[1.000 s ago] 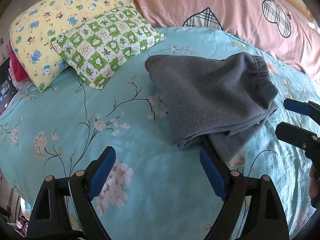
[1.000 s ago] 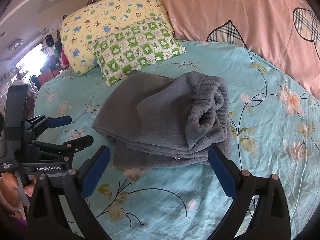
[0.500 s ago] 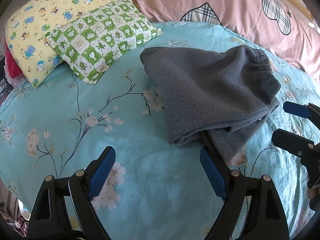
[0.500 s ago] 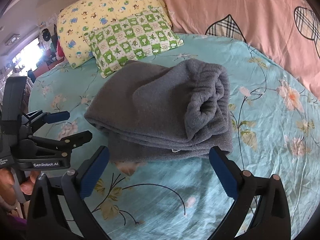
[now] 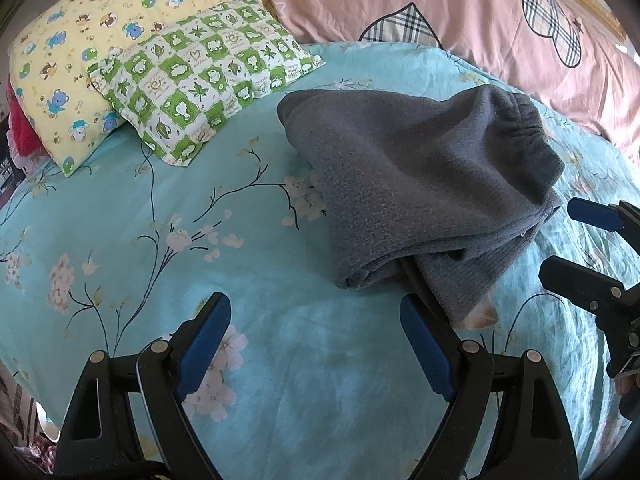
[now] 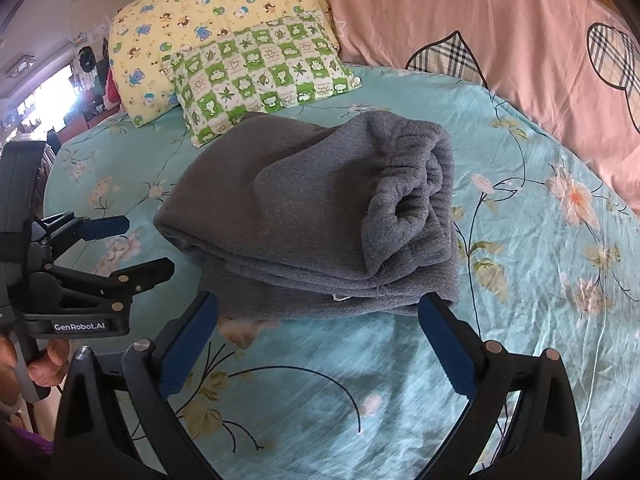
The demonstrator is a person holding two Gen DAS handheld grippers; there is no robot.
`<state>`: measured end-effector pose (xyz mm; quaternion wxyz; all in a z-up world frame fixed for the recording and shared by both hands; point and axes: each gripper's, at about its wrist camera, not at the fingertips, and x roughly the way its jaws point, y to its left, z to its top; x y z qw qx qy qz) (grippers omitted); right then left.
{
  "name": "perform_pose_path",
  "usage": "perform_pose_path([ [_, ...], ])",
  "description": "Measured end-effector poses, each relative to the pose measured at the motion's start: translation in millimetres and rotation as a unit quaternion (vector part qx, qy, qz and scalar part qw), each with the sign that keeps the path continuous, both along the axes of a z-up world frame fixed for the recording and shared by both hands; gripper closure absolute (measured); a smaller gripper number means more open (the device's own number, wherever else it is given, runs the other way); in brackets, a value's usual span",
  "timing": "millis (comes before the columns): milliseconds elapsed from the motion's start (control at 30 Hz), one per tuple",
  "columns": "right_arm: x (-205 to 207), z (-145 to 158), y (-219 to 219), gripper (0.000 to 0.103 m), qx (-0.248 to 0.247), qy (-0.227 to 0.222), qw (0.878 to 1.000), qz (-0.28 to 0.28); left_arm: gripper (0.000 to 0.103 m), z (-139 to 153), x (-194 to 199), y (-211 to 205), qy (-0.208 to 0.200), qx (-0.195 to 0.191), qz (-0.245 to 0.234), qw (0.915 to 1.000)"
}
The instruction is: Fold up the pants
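Observation:
Grey fleece pants (image 5: 420,184) (image 6: 312,208) lie folded in a thick stack on the turquoise flowered bedsheet (image 5: 160,220), the elastic waistband on the right side of the pile. My left gripper (image 5: 316,316) stands open just short of the pile's near left corner, nothing between its blue pads. My right gripper (image 6: 316,312) is open too, straddling the near edge of the stack without touching it. Each gripper shows in the other's view: the right one (image 5: 560,240) at the right edge, the left one (image 6: 148,244) at the left edge, held by a hand.
A green checked pillow (image 5: 200,80) leans on a yellow bear-print pillow (image 5: 80,40) at the back left. A pink quilt (image 5: 460,12) with plaid hearts runs along the back right. The bed's edge curves close below both grippers.
Both cameras have eased slightly closer to the pile, so the pants look a bit larger and lower. The pants lie as before and both grippers stay open.

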<state>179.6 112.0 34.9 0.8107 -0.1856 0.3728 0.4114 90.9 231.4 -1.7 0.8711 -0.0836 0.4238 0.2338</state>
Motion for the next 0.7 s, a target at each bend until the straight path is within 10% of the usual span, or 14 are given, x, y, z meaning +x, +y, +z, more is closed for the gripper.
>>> perform_pose_path([
  [700,-0.6,1.8,3.1,0.003,0.003,-0.007,1.0,0.003,0.015,0.9,1.8,-1.8,-0.001,0.008,-0.004,1.0],
])
